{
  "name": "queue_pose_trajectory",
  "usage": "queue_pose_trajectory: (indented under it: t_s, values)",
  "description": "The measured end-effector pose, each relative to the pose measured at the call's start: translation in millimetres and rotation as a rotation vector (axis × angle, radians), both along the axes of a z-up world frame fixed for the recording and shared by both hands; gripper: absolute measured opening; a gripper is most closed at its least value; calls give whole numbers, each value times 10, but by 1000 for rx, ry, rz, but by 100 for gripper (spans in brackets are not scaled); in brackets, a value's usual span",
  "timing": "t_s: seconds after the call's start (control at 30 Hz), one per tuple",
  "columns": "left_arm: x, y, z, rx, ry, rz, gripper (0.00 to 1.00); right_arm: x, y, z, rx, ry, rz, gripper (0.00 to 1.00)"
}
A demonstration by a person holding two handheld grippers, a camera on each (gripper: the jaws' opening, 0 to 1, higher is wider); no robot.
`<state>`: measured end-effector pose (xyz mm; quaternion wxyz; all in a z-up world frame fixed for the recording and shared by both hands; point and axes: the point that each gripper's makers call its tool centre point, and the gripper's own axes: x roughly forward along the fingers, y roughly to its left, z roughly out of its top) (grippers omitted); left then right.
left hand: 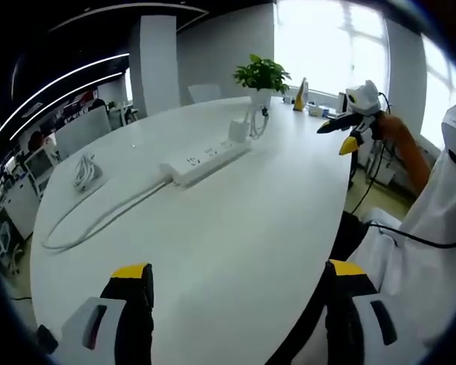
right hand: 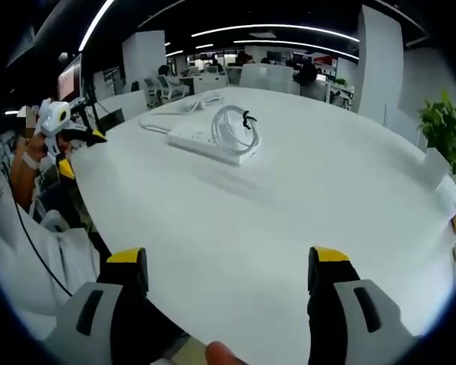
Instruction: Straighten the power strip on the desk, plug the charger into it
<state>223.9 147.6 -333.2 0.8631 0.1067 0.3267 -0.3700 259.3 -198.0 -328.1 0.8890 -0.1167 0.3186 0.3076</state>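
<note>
The white desk [left hand: 235, 228] spreads wide under both views, with a potted plant [left hand: 262, 76] at its far end. On it, well away from either tool, lies the white power strip [left hand: 205, 161], set askew to the desk edge, its cable [left hand: 99, 220] looping off toward a coiled bundle [left hand: 83, 171]. The strip looks like a rigid, light plastic bar that would slide easily on the smooth top, so pushing or pinching it across its narrow sides near the middle seems best. The charger [right hand: 247, 156] rests against the strip's end, its thin cord coiled [right hand: 232, 129] on top; the small hard block is the part to grip, not the floppy cord. The left gripper [left hand: 235, 277] and the right gripper [right hand: 228, 262] both stand with jaws apart, empty, above the desk's near edge.
</note>
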Motion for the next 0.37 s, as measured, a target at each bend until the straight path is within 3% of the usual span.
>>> queue_pose_trajectory:
  t_s: [0.37]
  values:
    - [-14, -67, -55, 4, 9, -21, 94, 37, -43, -43, 17, 2, -20, 82]
